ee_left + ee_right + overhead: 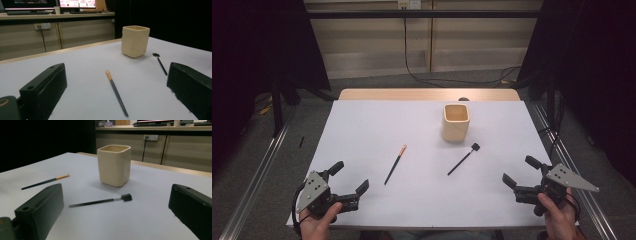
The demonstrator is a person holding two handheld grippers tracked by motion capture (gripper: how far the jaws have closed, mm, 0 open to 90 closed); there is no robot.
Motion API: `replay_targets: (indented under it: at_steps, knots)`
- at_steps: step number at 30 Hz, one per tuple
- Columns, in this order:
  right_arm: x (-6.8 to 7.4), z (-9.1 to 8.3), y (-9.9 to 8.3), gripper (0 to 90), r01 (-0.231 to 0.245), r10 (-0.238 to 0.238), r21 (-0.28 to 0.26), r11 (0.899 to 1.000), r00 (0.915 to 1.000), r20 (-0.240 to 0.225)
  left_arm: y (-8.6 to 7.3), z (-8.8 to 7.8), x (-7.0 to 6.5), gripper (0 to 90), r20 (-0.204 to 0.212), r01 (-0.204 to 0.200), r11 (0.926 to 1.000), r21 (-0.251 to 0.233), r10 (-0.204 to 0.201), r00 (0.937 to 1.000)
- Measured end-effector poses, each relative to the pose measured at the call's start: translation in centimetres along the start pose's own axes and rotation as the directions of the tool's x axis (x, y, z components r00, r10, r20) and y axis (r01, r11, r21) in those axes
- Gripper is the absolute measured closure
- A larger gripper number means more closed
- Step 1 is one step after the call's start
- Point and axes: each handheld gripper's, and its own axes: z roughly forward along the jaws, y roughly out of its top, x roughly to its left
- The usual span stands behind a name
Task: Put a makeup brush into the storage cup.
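Cup: cream square-sided cup (456, 122) stands upright on the white table (362, 130), toward 1 o'clock from table centre; mouth open, inside looks empty from the high view.
Orange-tipped brush: dark slim handle, orange tip (395, 164); lies flat near centre, tip pointing to 1 o'clock; well apart from cup.
Black-headed brush: thin black stick with small square head (463, 159); lies flat at 5 o'clock of the cup, head nearest it, not touching.
Left gripper: (346, 178) low at 7 o'clock corner, held in a hand (319, 220); jaws wide apart, nothing between.
Right gripper: (519, 172) at 5 o'clock corner; jaws wide apart, nothing between.
Obstructions: open tabletop between each gripper and the brushes.
Surroundings: cables on the floor beyond the table (432, 75); monitors on a far desk (77, 3).
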Motion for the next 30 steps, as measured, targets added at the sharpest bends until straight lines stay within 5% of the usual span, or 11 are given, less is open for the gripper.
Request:
replay_targets:
  at_steps: [12, 30]
  knots:
    - [-0.26, 0.03, -0.22, 0.0, -0.003, 0.003, 0.013, 1.000, 1.0000, -0.006, 0.12, 0.18, -0.13, 3.1, 0.006, 0.014, 0.9999, -0.004, -0.014, 0.9999]
    - [0.23, 0.03, -0.08, 0.0, 0.005, -0.004, 0.013, 1.000, 0.9996, -0.030, 0.85, 0.42, -0.49, 3.3, 0.018, -0.015, 0.9996, 0.022, 0.014, 0.9997]
